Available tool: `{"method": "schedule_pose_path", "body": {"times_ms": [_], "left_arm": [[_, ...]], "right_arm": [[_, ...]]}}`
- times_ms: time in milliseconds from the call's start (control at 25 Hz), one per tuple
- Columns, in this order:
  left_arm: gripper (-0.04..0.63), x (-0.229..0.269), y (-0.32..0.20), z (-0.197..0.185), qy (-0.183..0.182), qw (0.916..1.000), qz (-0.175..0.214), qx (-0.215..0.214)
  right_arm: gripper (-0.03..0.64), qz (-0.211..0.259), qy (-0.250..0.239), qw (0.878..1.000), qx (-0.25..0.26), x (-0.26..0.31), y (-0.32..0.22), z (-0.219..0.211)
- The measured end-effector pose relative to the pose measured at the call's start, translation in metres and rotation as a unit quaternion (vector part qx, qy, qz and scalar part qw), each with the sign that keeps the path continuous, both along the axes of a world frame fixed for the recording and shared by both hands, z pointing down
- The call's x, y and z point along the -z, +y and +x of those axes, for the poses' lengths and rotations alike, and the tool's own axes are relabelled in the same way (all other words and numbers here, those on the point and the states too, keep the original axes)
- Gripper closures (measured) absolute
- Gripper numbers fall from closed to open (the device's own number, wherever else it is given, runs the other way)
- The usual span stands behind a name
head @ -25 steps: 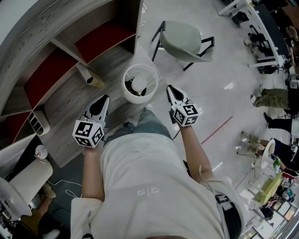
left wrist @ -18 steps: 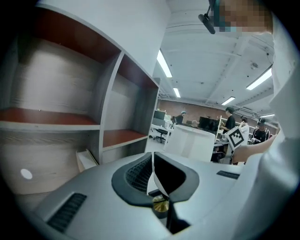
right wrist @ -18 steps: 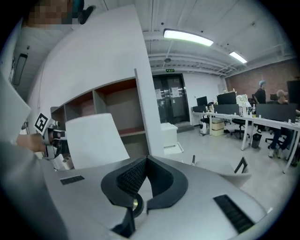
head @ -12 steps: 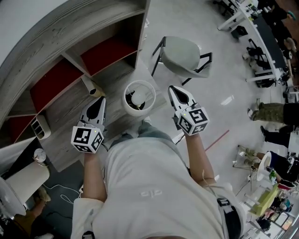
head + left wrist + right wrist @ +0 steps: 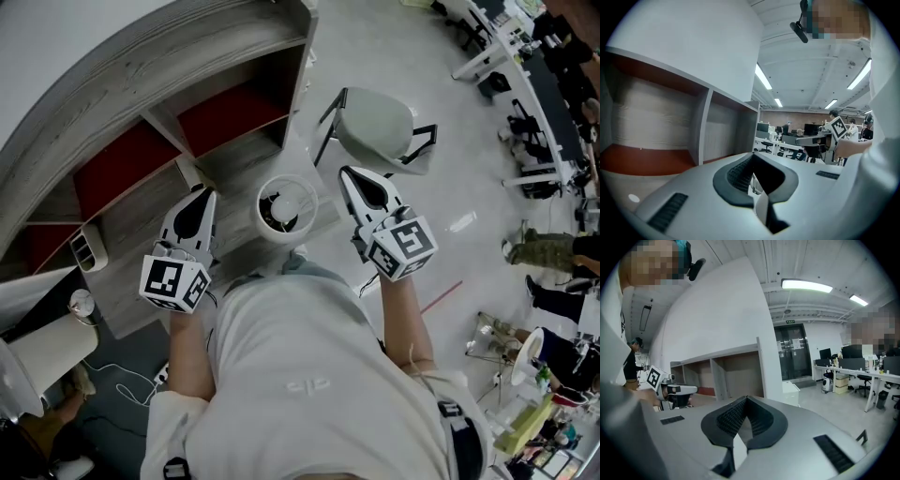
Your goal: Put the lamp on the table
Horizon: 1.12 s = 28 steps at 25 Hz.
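- Progress: the white drum-shaded lamp with a bulb at its centre (image 5: 286, 208) sits at the table's near right corner, between the two grippers and touched by neither. Its foot is hidden, so I cannot tell whether it stands on the tabletop or on the floor. I judge the lift and placing as not yet begun.
- Room: open office with a pale grey floor (image 5: 450, 122) and desks at the far right.
- Surface: grey wood-grain table (image 5: 131, 220) under a shelf unit with red-backed compartments (image 5: 234, 103).
- Pale grey chair with black legs (image 5: 375, 127), just beyond the lamp.
- Left gripper (image 5: 201, 194): jaws pressed together, nothing between them.
- Right gripper (image 5: 349, 174): the same.
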<state>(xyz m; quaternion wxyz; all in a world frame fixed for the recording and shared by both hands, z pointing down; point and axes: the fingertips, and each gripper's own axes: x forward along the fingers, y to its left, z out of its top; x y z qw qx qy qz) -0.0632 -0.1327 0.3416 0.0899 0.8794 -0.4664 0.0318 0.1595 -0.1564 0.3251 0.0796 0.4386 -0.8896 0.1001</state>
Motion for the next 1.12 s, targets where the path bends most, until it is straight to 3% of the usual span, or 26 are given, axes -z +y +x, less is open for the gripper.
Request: {"method": "schedule_pose_path", "body": {"times_ms": [600, 1120], "left_arm": [[0.58, 0.005, -0.012, 0.012, -0.013, 0.9997, 0.018, 0.0], [0.58, -0.003, -0.013, 0.013, -0.019, 0.9997, 0.013, -0.001]], "right_arm": [[0.588, 0.021, -0.008, 0.999, 0.027, 0.013, -0.017, -0.015], [0.588, 0.013, -0.019, 1.0, 0.012, 0.002, -0.016, -0.012]]}}
